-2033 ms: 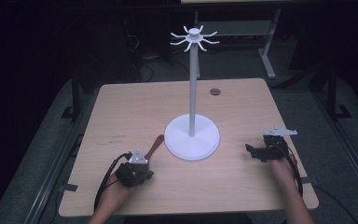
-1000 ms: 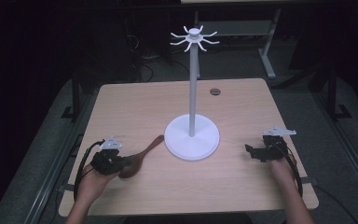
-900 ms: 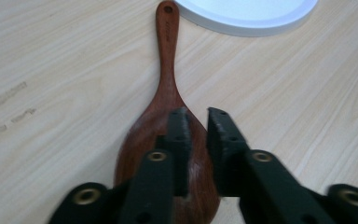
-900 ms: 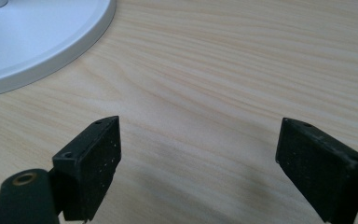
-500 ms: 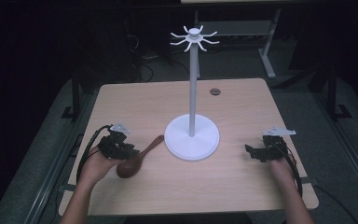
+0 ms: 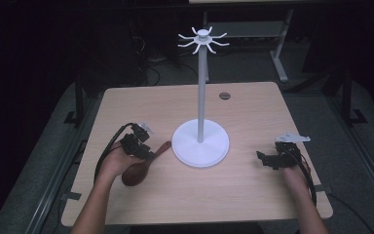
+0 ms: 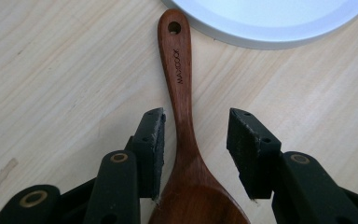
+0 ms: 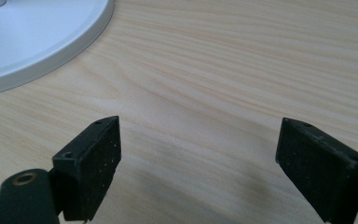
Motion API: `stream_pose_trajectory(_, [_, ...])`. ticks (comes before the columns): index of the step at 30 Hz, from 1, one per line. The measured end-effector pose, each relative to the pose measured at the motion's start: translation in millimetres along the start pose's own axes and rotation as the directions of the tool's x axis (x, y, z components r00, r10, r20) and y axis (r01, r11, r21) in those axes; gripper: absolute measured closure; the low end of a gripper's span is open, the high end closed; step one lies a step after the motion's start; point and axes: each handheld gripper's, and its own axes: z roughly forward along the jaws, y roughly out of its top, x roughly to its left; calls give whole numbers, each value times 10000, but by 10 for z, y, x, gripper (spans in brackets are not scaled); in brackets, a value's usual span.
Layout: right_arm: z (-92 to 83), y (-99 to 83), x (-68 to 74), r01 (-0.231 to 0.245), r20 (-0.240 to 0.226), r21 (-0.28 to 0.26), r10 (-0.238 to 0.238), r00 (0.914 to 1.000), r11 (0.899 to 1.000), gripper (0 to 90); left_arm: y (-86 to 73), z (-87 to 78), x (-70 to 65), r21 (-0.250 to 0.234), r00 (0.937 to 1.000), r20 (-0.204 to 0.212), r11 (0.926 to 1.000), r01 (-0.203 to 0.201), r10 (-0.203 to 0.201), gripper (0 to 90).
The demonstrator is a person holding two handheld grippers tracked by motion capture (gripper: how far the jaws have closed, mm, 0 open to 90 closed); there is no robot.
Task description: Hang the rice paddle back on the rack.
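One spoon [image 7: 182, 116] — one stand [image 6: 200, 141]

A dark wooden spoon [image 7: 184, 140] lies flat on the table, handle tip near the white stand's base.

High view: looked forward and down from above the person's side, far off, taking in the whole worktop [image 6: 253, 195].
Left tongs [image 7: 193, 154] view: rode low, close, facing the white stand base [image 7: 270, 18] just beyond its jaws.
Right tongs [image 8: 198, 163] view: close, low; the base lay ahead and to its left.
Shared: base and worktop.
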Motion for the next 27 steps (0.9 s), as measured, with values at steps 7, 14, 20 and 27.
stream_pose_trajectory(7, [3, 0, 2, 17, -20, -5, -17, 10000, 10000, 135, 86, 140, 57, 636, 9997, -214, 9979, 120, -106, 560])
stream_pose_trajectory(14, [6, 0, 1, 24, -8, 2, -24, 10000, 10000, 135, 136, 252, 66, 1142, 9994, -264, 9931, 268, -240, 565])
stream_pose_trajectory(20, [12, 1, 10, 72, -21, 30, -72, 10000, 10000, 135, 144, 344, 37, 1537, 9985, -507, 9878, 270, -194, 590])
stream_pose_trajectory(27, [16, 0, 10, 76, -38, 36, -75, 10000, 10000, 135, 166, 370, 3, 1637, 9981, -525, 9857, 398, -316, 666])
